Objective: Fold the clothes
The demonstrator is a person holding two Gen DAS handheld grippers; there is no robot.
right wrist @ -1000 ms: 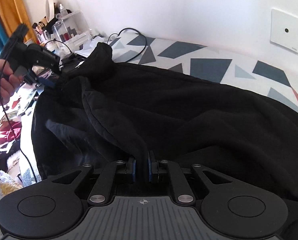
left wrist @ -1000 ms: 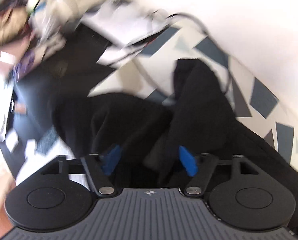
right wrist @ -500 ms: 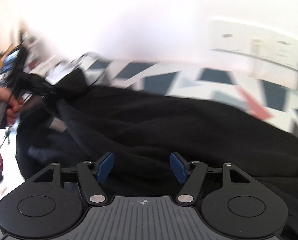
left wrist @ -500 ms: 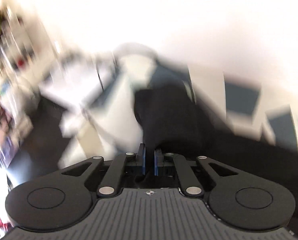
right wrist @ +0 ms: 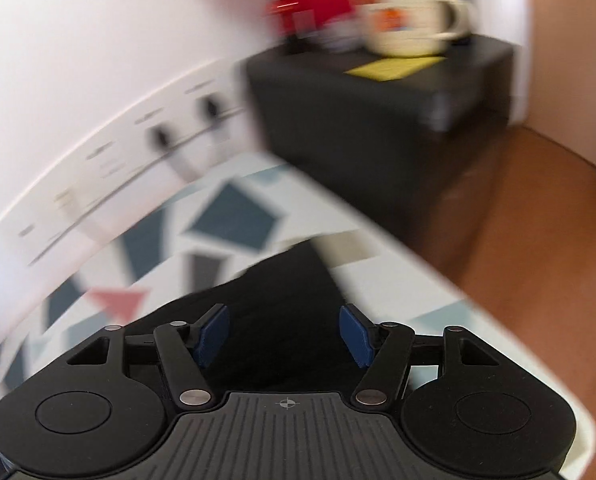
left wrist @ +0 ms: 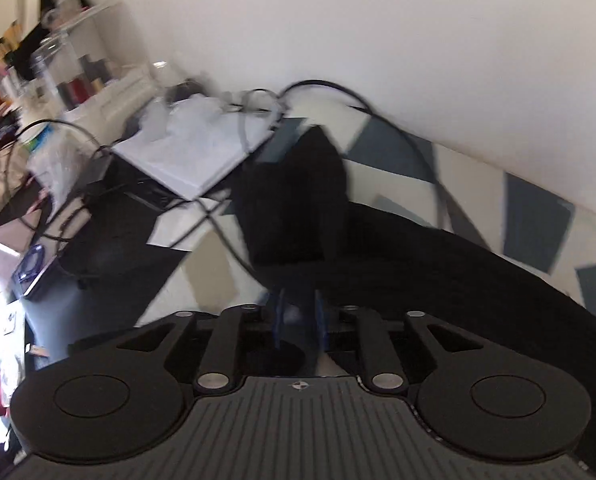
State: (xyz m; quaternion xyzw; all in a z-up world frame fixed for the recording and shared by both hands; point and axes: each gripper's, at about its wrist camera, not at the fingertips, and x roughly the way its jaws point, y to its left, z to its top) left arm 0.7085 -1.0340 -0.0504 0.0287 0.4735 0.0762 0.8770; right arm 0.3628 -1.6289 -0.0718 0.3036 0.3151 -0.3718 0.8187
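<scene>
Right now we are holding the left hand-held gripper (left wrist: 296, 316) with its blue pads nearly pressed together, pinching an edge of the black garment (left wrist: 398, 264), though blur makes the exact bite hard to read. Ahead of that gripper a narrow part of the garment is stretching away from us toward the wall, and the bulk is lying off to its right on the patterned sheet (left wrist: 534, 220). We judge that we are keeping this grip so the cloth stays taut and its edge runs straight for a fold.

Meanwhile we are carrying the right hand-held gripper (right wrist: 280, 336) with its pads spread wide and holding nothing. The garment's far end (right wrist: 273, 292) is lying directly beneath and just ahead of its fingers, ending short of the bed's edge. We are probably hovering here to take this end next, since a fold needs both ends controlled.

Beyond the left gripper and to its left, a black cable (left wrist: 378, 108) is looping over the sheet near the cloth, beside white papers (left wrist: 193, 152) on a cluttered worktop (left wrist: 97, 240). Dragging the garment that way could snag the cable. Past the right gripper, a mug (right wrist: 410, 16) is standing on a dark cabinet (right wrist: 378, 112), well apart from the garment.
</scene>
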